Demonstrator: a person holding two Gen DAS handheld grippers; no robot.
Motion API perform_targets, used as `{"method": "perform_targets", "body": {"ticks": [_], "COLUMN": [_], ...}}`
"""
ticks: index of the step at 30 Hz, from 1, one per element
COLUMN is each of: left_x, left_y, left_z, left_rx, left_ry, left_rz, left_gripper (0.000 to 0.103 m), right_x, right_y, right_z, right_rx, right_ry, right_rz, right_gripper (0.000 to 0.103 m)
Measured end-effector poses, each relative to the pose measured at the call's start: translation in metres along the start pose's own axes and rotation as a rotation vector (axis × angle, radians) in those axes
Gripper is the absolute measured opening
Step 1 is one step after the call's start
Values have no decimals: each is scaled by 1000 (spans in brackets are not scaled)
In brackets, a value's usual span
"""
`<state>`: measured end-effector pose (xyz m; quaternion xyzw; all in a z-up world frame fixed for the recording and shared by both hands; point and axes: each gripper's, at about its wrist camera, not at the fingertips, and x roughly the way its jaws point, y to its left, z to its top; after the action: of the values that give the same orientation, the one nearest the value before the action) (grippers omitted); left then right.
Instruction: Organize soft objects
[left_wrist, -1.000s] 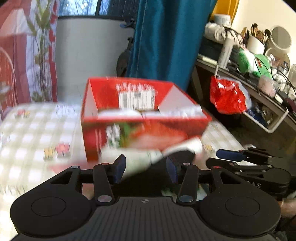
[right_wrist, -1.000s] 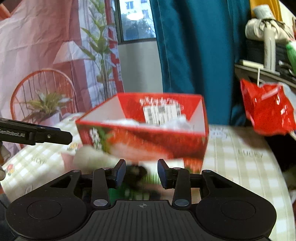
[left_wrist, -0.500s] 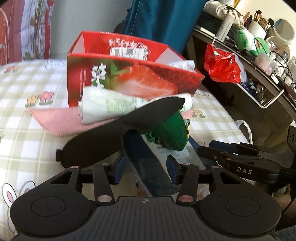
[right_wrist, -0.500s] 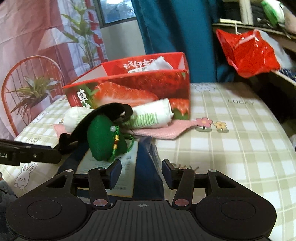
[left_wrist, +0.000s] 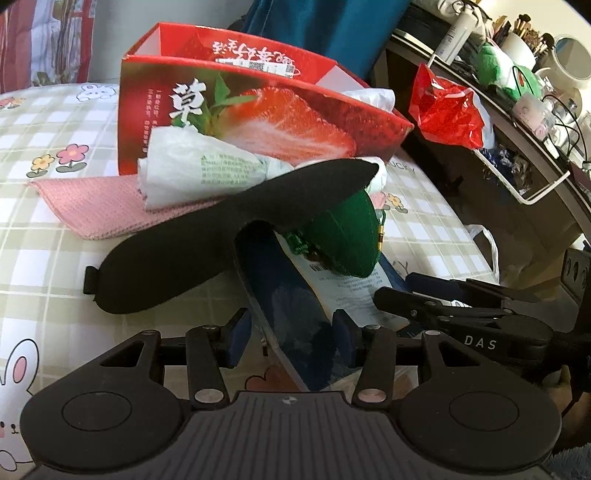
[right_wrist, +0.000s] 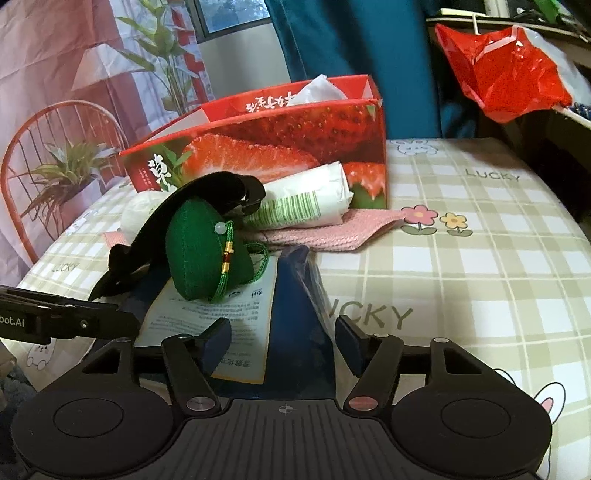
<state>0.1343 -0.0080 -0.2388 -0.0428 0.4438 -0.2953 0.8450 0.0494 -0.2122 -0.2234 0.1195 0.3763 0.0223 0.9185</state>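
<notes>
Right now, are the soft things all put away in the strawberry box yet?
Not yet. Only something white pokes out of the strawberry box. The black eye mask, green pouch, white roll and pink cloth lie outside it. Both grippers straddle the blue packet: the left gripper looks closed on it, the right gripper is opening.

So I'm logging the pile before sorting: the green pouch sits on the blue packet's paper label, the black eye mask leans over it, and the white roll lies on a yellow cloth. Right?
One detail is off: the cloth under the white roll is pink, as the left wrist view shows. The green pouch does sit on the blue packet's paper label, with the black eye mask leaning over it.
</notes>
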Motion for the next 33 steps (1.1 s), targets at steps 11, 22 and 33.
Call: {"method": "perform_targets", "body": {"ticks": [11,22,33], "left_x": [1,5,-1], "left_y": [0,2,3], "left_z": [-2,-2,-3], "left_rx": [3,-14,-12], "left_ry": [-1,9,-19], "left_rz": [-10,-14,-15], "left_gripper": [44,42,32], "right_x": [4,5,1], "right_y": [-6,-10,-1], "right_z": [-2,-3,-1], "right_rx": [43,77,49], "right_ry": [10,23,11], "right_rz": [-1,29,70], "right_gripper": [68,68,53]}}
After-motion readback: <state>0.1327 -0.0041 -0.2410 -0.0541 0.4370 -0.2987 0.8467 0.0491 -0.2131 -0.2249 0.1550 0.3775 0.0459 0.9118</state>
